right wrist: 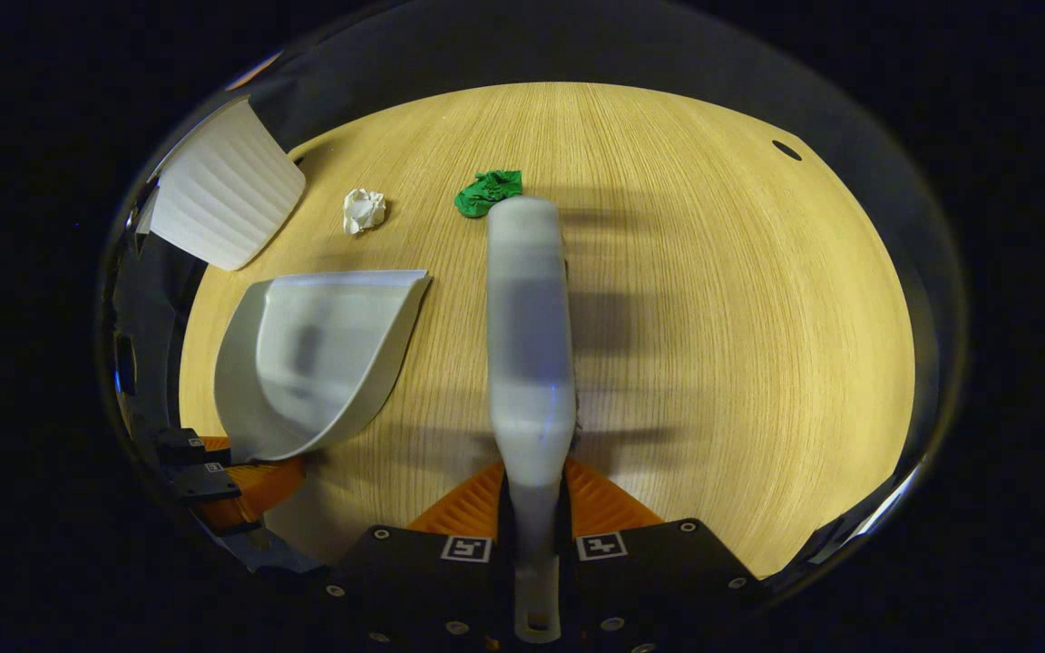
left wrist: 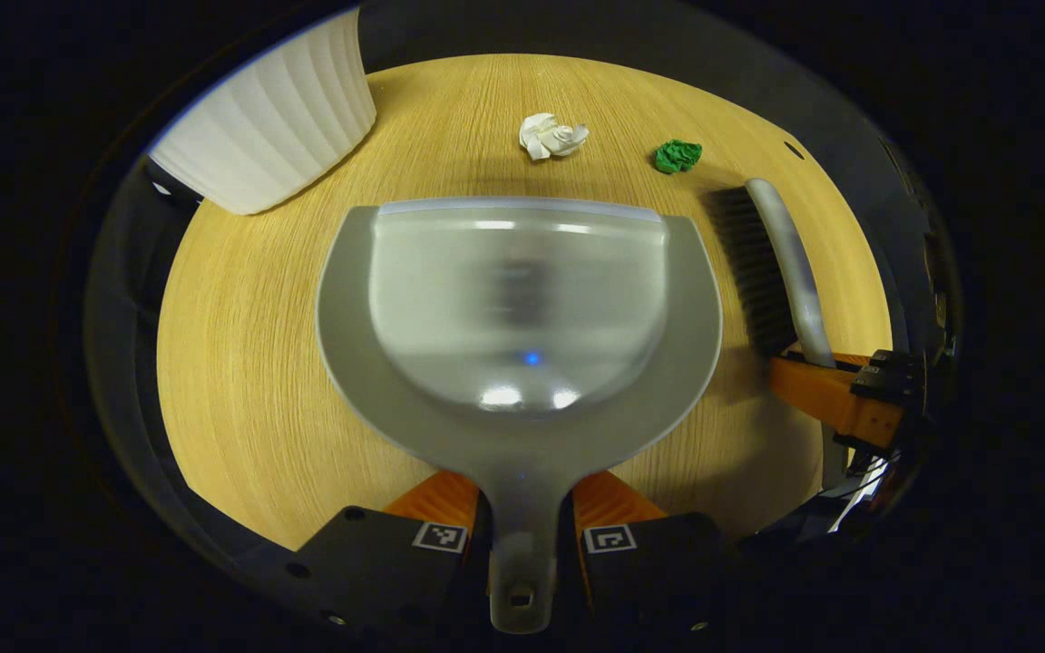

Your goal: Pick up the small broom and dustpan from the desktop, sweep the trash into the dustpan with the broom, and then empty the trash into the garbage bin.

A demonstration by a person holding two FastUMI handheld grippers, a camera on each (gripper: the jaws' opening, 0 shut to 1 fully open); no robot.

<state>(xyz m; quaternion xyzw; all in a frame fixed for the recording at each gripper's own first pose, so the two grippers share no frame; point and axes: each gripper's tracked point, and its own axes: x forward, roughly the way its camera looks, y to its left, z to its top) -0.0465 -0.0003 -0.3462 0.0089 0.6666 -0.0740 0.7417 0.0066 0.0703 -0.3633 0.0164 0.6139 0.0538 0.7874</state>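
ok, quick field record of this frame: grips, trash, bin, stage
left gripper: shut on dustpan handle
right gripper: shut on broom handle
trash: white wad and green wad, both on the table beyond the dustpan's front lip, apart from each other
bin: white, ribbed, far left of table
dustpan contents: none visible
stage: both tools held, trash not yet swept

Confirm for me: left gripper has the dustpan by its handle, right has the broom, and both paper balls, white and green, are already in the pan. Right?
Not quite. The dustpan is empty: in the left gripper view the white paper ball and green paper ball lie on the desktop beyond its front edge. The rest holds: the left gripper grips the dustpan's handle, and the right gripper holds the broom.
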